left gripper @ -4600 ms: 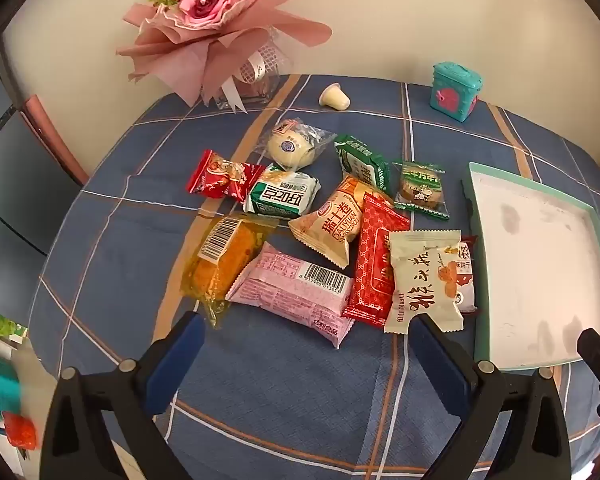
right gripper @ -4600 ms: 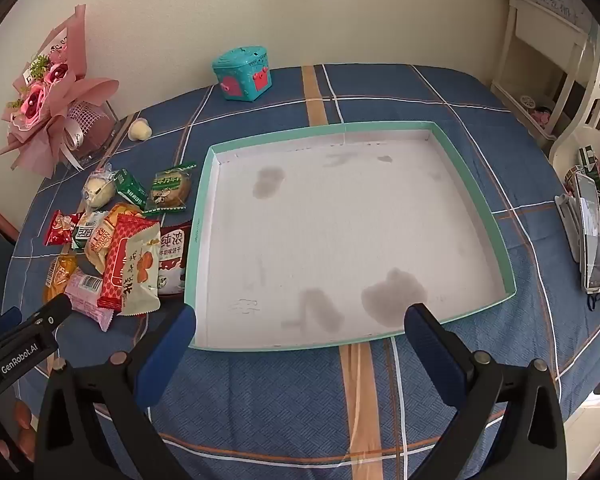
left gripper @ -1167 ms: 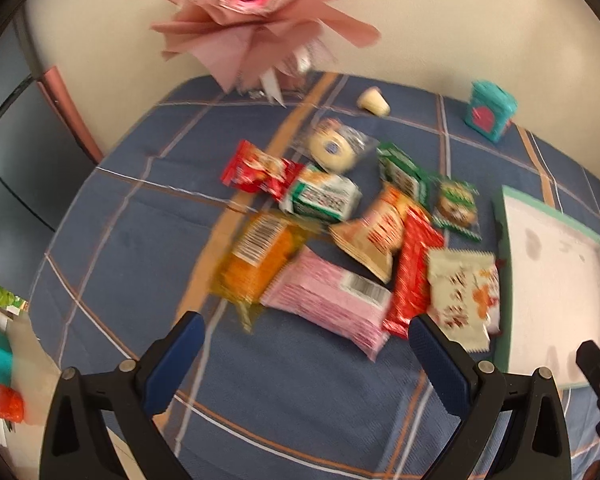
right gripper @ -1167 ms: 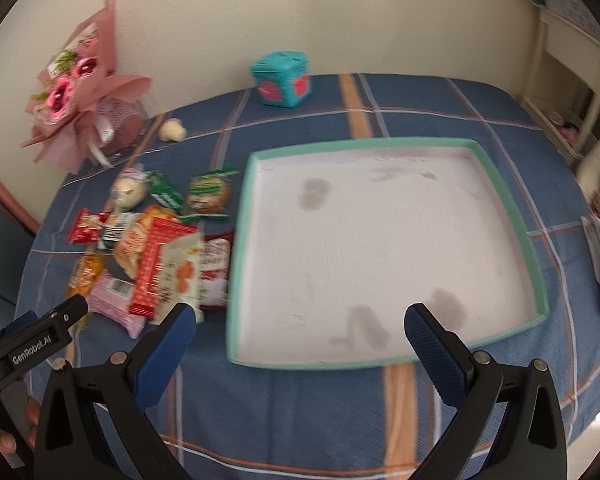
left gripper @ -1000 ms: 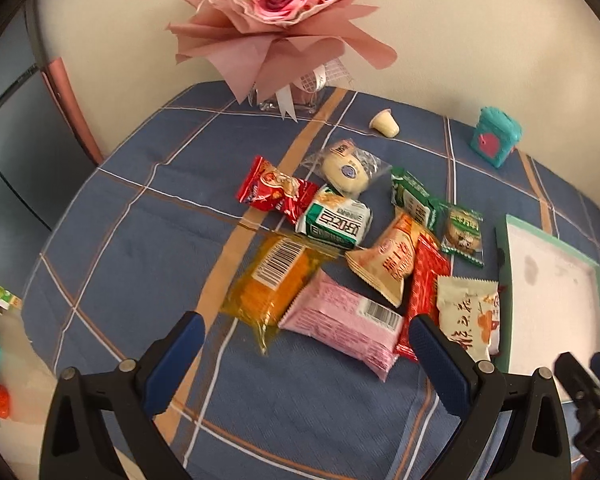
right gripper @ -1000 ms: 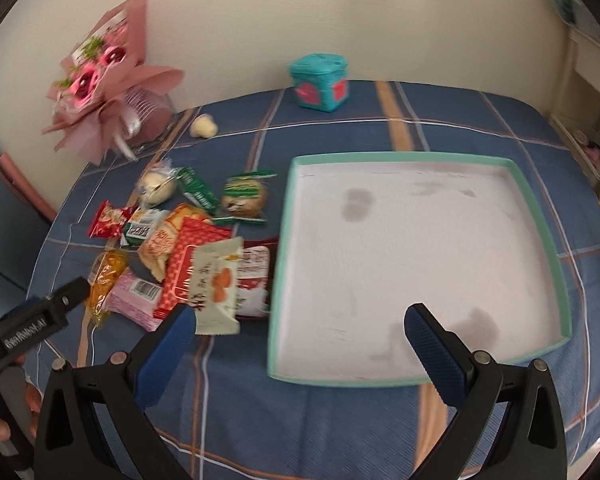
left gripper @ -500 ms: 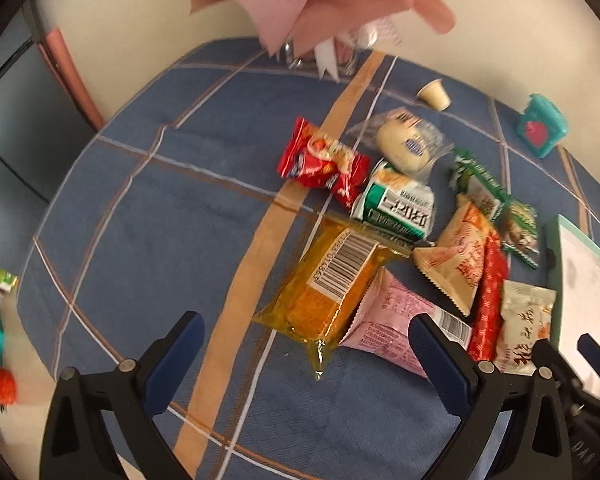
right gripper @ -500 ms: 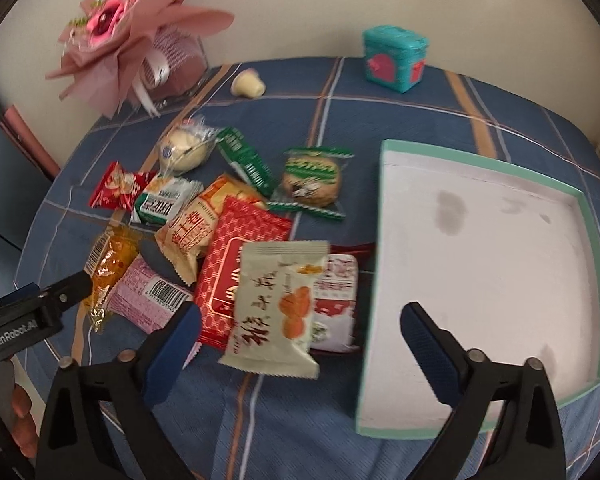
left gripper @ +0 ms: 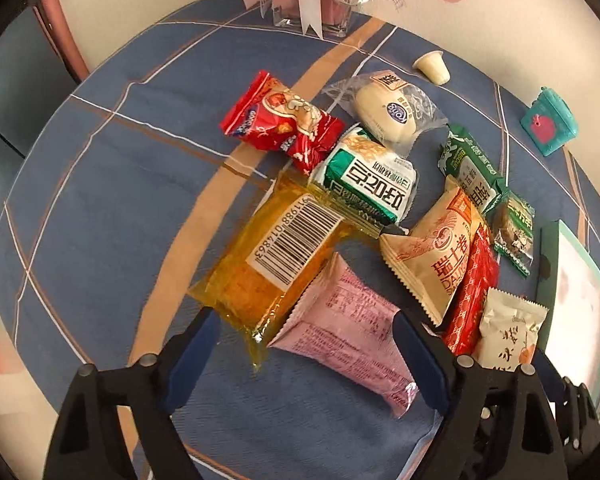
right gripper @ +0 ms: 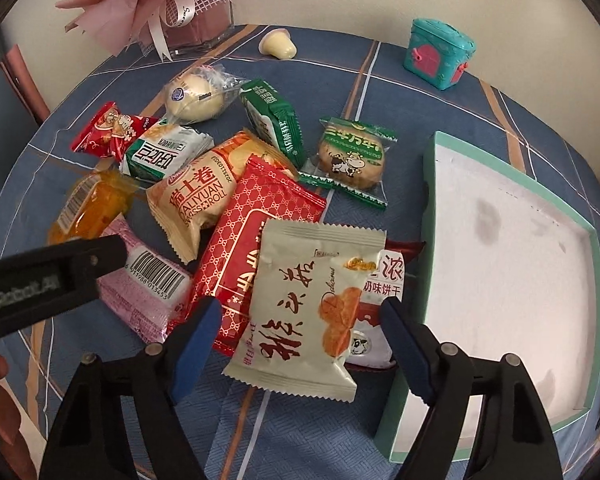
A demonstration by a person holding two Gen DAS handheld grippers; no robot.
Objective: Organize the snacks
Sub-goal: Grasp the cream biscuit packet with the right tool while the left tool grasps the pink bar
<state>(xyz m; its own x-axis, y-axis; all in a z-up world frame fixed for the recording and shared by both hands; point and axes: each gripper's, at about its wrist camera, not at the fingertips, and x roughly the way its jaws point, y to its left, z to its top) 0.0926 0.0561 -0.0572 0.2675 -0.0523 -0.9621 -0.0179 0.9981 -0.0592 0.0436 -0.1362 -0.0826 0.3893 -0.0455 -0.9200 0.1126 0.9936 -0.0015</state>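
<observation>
While both sets of jaws are closing in, neither pinches anything yet. The left gripper [left gripper: 304, 342] straddles the pink packet [left gripper: 342, 330] with the orange packet [left gripper: 272, 256] just beside it, pads not touching as far as I can tell. The right gripper [right gripper: 300, 330] brackets the cream packet [right gripper: 304, 312], which lies on top of the red packet [right gripper: 256, 232]. Further out, the rest of the snacks sit in a loose pile on the bench [right gripper: 400, 92], near the teal tray [right gripper: 430, 216]. Progress-wise it's basically square one: the tray looks empty and every snack I can see is outside it, so everything is left to move.
</observation>
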